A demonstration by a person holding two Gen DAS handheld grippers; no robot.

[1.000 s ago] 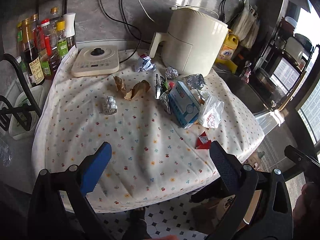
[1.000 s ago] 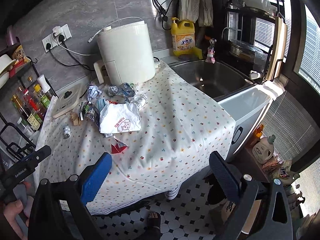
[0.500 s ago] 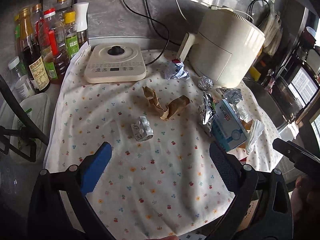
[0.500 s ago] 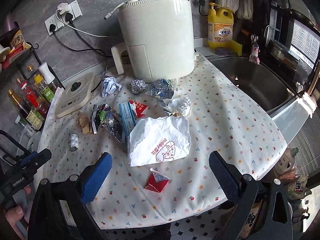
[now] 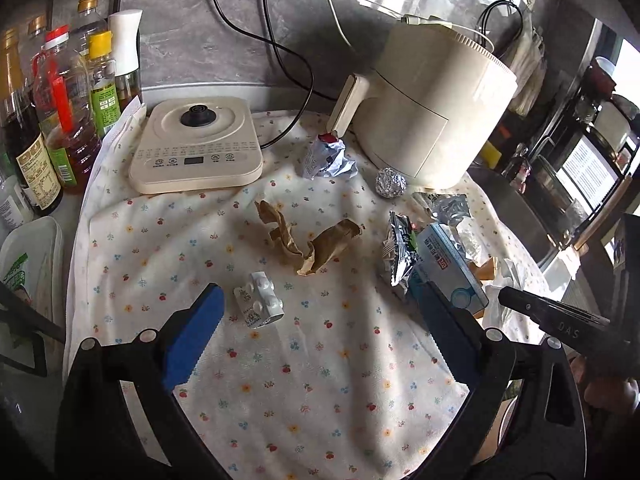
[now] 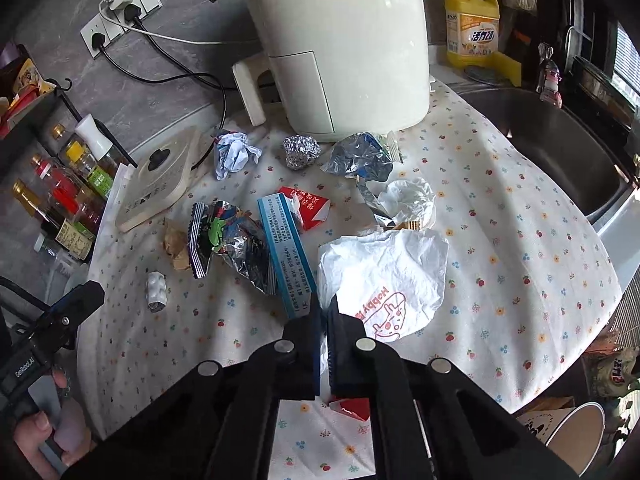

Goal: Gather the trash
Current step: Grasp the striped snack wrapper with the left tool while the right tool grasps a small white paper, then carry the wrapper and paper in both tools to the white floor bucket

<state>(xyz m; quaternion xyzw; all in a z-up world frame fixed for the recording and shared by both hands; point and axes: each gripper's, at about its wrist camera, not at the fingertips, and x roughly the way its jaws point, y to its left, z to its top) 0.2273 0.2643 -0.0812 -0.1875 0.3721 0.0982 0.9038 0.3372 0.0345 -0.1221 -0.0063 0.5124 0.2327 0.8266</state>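
Note:
Trash lies on a flowered tablecloth (image 6: 520, 216). My right gripper (image 6: 325, 312) is shut on the near edge of a white paper bag (image 6: 384, 276) with a red drawing. Beside it lie a blue box (image 6: 286, 248), a foil snack wrapper (image 6: 236, 244), a red carton (image 6: 306, 206), a foil ball (image 6: 301, 151) and crumpled paper (image 6: 236, 152). My left gripper (image 5: 320, 316) is open above the cloth, near a white blister pack (image 5: 259, 300) and brown crumpled paper (image 5: 308, 240). A red scrap (image 6: 354, 408) shows under the right fingers.
A cream air fryer (image 6: 340, 40) stands at the back, an induction plate (image 5: 196, 148) to its left. Bottles (image 5: 52, 120) line the left edge. A sink (image 6: 548, 144) lies to the right. A paper cup (image 6: 572, 436) stands below the table edge.
Both grippers moved forward and lower over the table. My right gripper went from wide open to shut on the white paper bag's edge. The left stayed open.

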